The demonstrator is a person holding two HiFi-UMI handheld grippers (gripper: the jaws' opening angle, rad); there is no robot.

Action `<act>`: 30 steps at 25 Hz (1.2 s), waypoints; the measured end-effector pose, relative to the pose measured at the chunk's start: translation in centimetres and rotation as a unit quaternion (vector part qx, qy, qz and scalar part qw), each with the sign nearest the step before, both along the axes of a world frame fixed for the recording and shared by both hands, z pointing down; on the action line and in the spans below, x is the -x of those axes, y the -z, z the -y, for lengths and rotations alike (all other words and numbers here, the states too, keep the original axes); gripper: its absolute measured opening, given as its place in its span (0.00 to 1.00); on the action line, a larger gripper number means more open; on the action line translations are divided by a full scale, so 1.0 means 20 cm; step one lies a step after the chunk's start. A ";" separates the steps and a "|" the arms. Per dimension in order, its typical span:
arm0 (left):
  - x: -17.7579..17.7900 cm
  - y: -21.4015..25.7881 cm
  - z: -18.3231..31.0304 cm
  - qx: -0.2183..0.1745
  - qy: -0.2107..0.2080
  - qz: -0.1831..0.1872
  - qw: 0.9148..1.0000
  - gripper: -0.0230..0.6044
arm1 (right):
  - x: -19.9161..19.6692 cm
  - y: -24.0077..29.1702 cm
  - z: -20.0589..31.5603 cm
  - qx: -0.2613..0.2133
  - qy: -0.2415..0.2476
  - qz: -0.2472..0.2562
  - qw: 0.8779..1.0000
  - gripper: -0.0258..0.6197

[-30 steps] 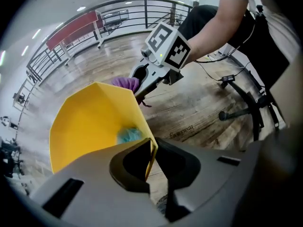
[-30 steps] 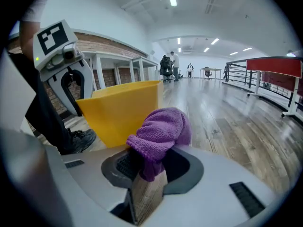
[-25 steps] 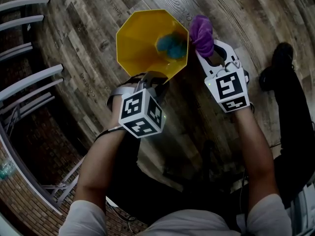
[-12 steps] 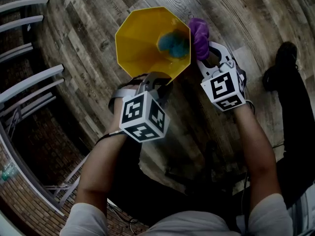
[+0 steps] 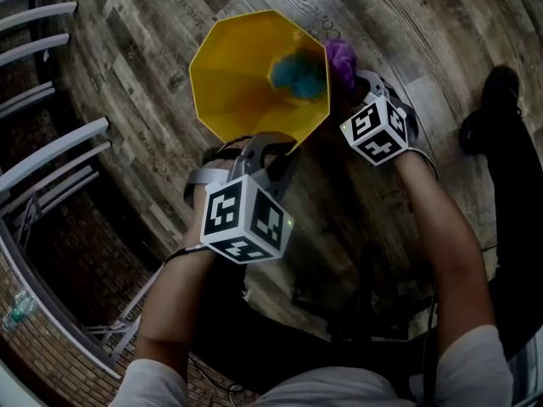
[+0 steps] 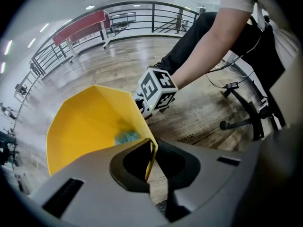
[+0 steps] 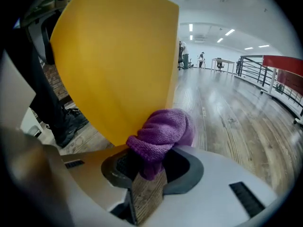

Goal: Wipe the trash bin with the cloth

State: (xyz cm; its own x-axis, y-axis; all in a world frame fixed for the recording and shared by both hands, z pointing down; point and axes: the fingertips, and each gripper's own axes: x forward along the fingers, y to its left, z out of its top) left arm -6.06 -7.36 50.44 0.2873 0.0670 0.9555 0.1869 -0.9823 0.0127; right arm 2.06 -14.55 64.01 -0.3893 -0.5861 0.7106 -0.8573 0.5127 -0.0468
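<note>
**Cloth goes down the bin's outer wall**

The yellow trash bin (image 5: 233, 75) stands on the wooden floor (image 5: 424, 24) in front of us, its wide mouth facing up and a blue clump (image 5: 299, 75) lying inside. It sits where it did a second ago. We pin its near rim with the left gripper (image 6: 152, 157), whose jaws are nearly shut with the thin yellow wall between them, and that hand has not shifted.

The purple cloth (image 7: 163, 131) is what changed. A second ago it sat bunched up level with the rim on the bin's right side, plain in the head view. Now most of it is tucked behind the rim there, and the right gripper view shows it lying against the outside of the yellow wall, lower down. The right gripper (image 7: 144, 167) has sunk with it, its jaws clamped on the cloth's lower end with the bunched end sticking out ahead.

We read this as a downward wiping stroke on the outer face. Only this side looks covered, and the other faces and the inside probably remain.
</note>
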 end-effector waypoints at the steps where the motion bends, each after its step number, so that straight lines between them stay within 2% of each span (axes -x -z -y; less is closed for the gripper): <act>1: 0.00 0.00 0.00 -0.001 -0.001 -0.001 1.000 0.09 | 0.01 -0.05 0.00 0.010 0.006 -0.006 1.000 0.22; 10: -0.01 0.00 0.00 -0.001 -0.003 -0.004 1.000 0.09 | 0.03 -0.40 0.00 0.074 0.043 -0.063 0.994 0.22; 18: -0.01 0.00 0.01 0.001 0.025 -0.001 1.000 0.09 | 0.02 -0.44 0.05 0.114 0.040 -0.077 0.990 0.22; 22: -0.01 0.01 0.00 0.006 0.017 -0.003 1.000 0.09 | -0.04 -0.33 0.02 0.093 0.021 -0.071 0.993 0.22; 26: 0.04 0.02 -0.03 -0.015 -0.046 0.001 0.999 0.25 | -0.12 -0.09 -0.01 0.052 -0.019 -0.040 0.998 0.22; 30: 0.10 0.03 -0.01 -0.038 -0.085 0.012 0.996 0.29 | -0.17 0.11 -0.09 0.015 -0.042 -0.028 0.999 0.22</act>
State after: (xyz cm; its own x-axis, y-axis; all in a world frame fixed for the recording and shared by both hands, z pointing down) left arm -8.06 -7.23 49.83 0.2547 0.0408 0.9662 0.3518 -0.9346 -0.0532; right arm 5.52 -12.80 61.75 -0.2994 -0.5929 0.7475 -0.8986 0.4387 -0.0119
